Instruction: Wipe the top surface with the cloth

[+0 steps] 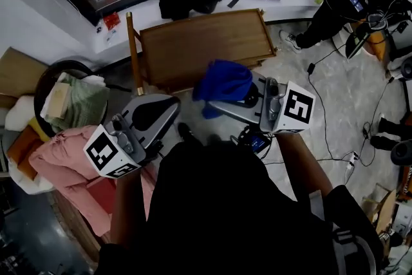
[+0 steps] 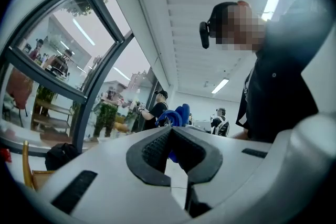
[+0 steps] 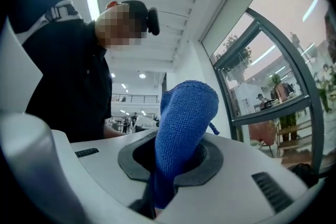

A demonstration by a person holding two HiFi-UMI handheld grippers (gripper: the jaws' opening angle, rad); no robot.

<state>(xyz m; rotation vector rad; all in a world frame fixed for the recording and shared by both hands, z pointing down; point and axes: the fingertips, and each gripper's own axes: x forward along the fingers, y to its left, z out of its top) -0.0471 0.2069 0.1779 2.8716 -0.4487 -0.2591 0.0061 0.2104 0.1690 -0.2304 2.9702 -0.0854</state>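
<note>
Left gripper [image 2: 170, 131]: hovering at lower left of the head view, jaws pressing together on nothing.
Right gripper [image 3: 170, 162]: clamping the blue cloth [image 3: 186, 118], which is bunching out past the jaws at centre frame.
Wooden top [image 1: 206, 48]: lying bare at upper centre, just beyond the cloth and seemingly untouched.
Doing it well: likely lowering the cloth flat onto the wood, gripping firmly, sweeping edge to edge in overlapping passes.

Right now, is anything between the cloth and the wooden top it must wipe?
Nothing visible. The blue cloth, clamped in the right gripper, is over the near edge of the wooden tabletop; the top looks bare.
</note>
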